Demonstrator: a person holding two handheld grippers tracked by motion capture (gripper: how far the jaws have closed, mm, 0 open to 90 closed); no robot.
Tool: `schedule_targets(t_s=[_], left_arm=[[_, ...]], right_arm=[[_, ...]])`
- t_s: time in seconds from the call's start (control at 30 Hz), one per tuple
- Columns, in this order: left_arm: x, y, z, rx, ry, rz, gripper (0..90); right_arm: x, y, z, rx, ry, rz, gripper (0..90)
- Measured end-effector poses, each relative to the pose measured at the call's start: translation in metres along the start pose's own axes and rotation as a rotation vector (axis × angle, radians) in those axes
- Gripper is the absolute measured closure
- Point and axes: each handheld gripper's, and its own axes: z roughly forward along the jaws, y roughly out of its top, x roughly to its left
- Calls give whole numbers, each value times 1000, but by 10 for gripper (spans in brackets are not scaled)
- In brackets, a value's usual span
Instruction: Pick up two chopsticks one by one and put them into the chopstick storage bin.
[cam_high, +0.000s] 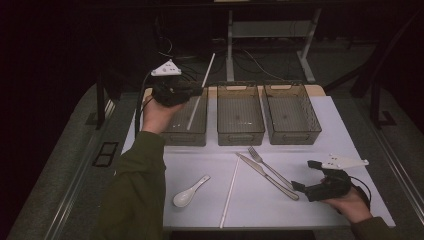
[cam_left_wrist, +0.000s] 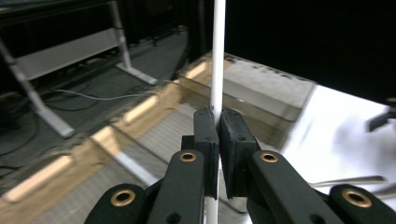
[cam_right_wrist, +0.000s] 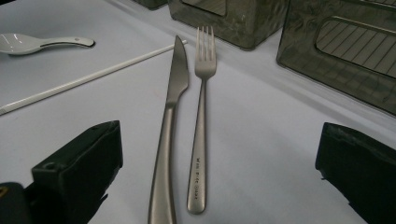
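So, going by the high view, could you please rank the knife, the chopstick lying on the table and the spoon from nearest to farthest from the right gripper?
From the right gripper:
1. Knife: just to its left, handle end almost at the jaws.
2. Chopstick on the table: farther left, mid-table.
3. Spoon: farthest, left of that chopstick.
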Motion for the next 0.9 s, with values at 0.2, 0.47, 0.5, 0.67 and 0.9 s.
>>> schedule_targets(t_s=[0.2, 0.47, 0.5, 0.67, 0.9], left_arm=[[28, -12, 4, 55, 61, -32, 853], [52, -42, 7, 141, 117, -86, 853], [54, -46, 8, 148, 125, -96, 853], [64, -65, 11, 202, 149, -139, 853], [74, -83, 18, 251, 169, -179, 852]], right_arm=[[-1, 0, 0, 4, 2, 1, 5], [-1, 0, 0, 6, 4, 4, 5], [-1, 0, 0, 5, 4, 3, 5], [-1, -1, 0, 6, 2, 5, 5], [-2, -1, 0, 4, 6, 13, 5]])
